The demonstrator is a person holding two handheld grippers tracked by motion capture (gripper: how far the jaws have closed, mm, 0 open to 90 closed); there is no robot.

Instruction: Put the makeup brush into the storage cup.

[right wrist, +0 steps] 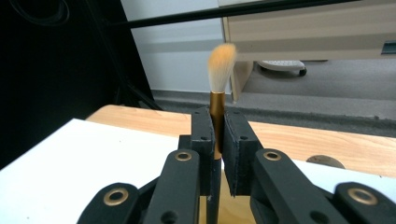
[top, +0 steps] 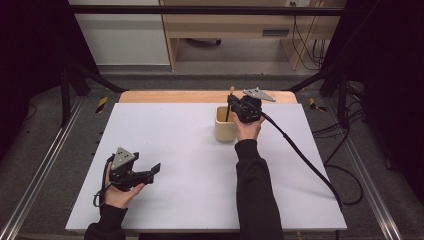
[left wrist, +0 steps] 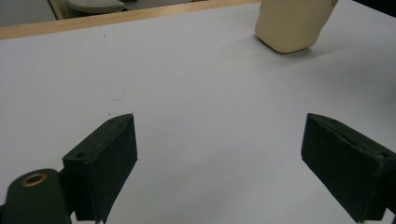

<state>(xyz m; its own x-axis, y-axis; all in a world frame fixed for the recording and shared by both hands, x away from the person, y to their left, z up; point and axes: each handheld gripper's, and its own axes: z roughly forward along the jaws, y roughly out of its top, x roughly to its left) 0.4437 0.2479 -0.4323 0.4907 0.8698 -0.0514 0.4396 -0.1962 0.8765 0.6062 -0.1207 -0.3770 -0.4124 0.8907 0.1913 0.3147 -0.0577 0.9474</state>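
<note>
Makeup brush [right wrist: 218, 100] is standing upright, bristles up, pinched at its gold ferrule by the right gripper [right wrist: 217, 140], which is hovering over the cream holder [top: 225, 125] at the white table's [top: 190, 165] far side. Well apart, near the front left edge, the left gripper [left wrist: 219, 154] is resting with jaws spread wide, holding nothing.
</note>
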